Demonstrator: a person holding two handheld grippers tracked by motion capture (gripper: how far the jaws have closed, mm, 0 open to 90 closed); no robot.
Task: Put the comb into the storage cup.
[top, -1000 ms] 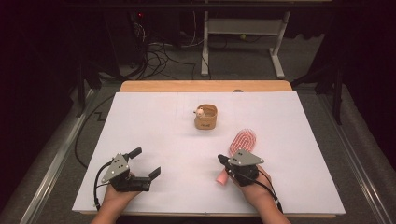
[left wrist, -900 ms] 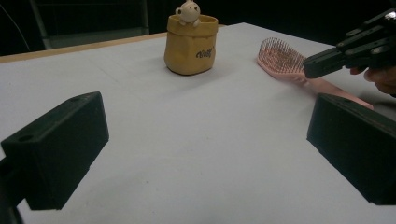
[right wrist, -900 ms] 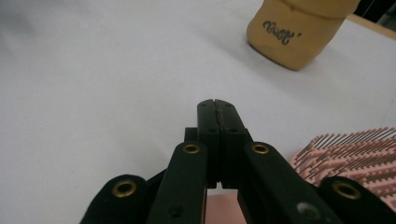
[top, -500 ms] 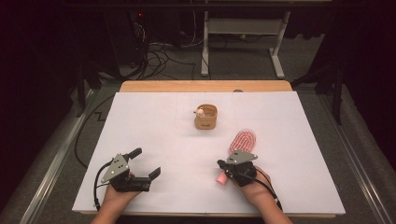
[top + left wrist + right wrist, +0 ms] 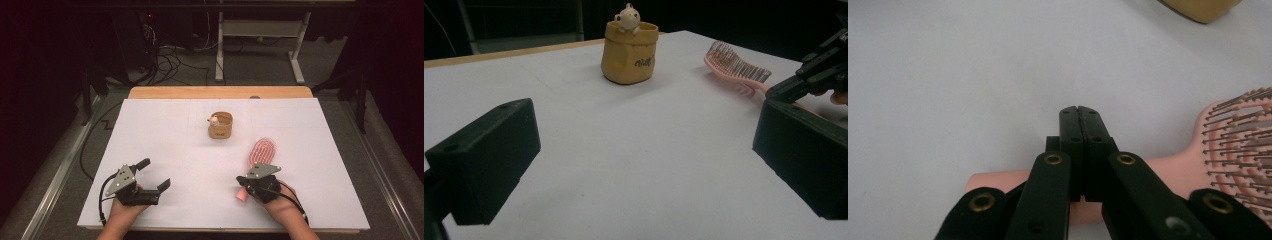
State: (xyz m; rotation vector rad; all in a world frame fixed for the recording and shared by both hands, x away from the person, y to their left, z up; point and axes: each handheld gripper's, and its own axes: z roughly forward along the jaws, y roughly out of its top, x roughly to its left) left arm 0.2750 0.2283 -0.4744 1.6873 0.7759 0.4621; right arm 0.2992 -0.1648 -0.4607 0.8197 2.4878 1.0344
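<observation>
While the right claw (image 5: 1080, 112) sits pressed together w/ nothing pinched, its jaws hang directly over the handle of the pink hairbrush (image 5: 261, 152), which lies flat on the white desk (image 5: 175, 130), bristles up, at the right-front, handle end pointing toward the person. The right gripper view shows the jaw tips meeting w/ no gap, handle crossing underneath; whether they touch it I can't tell. The left claw (image 5: 155, 174) is spread wide and empty, resting near the front-left of the desk, well apart from the brush.

Beyond the brush, approx. mid-desk, stands a small tan pouch-shaped pot (image 5: 220, 125) w/ a little bear figure (image 5: 627, 16) on its rim.

Risks as I judge them:
- Closed jaws can't take the handle; pushing down like this would prob. just skid or spin the brush on the smooth desk.
- Handle is rounded and slick-looking, so an off-centre pinch may let it roll out or tip head-down.
- If the brush is meant for the pot, the pot looks light; a nudge from the brush head could knock it over.
</observation>
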